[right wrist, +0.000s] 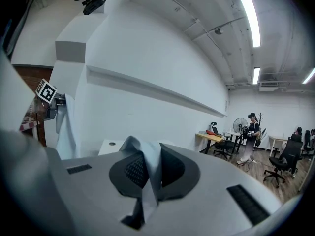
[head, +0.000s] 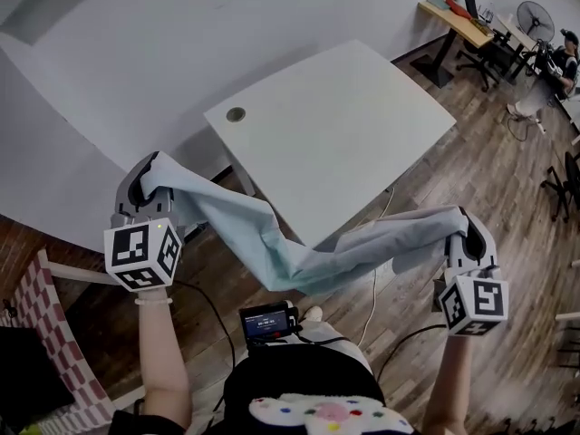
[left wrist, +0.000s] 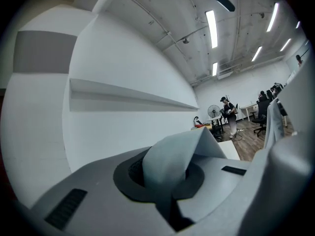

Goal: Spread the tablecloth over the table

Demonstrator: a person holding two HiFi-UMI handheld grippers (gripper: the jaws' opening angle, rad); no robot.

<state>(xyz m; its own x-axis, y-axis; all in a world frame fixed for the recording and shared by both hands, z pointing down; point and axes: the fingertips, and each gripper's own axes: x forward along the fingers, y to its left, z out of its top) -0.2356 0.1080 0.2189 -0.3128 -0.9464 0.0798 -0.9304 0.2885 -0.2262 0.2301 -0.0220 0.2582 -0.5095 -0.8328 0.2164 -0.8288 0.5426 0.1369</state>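
Note:
A pale blue tablecloth point(head: 299, 247) hangs bunched in a sagging band between my two grippers, in front of the near edge of a white square table point(head: 335, 125). My left gripper point(head: 149, 181) is shut on one corner of the cloth point(left wrist: 170, 163); the fabric sticks up from between its closed jaws. My right gripper point(head: 464, 227) is shut on the other end, and a fold of the cloth point(right wrist: 147, 173) is pinched between its jaws. The left gripper point(right wrist: 54, 102) with the cloth hanging from it shows at the far left of the right gripper view. The tabletop is bare.
A round cable hole point(head: 236, 114) sits near the table's far-left corner. A white wall point(head: 136, 43) runs behind the table. Cables point(head: 376, 279) trail on the wood floor. Desks, office chairs, a fan point(head: 535, 16) and a person point(head: 562, 57) are at the far right.

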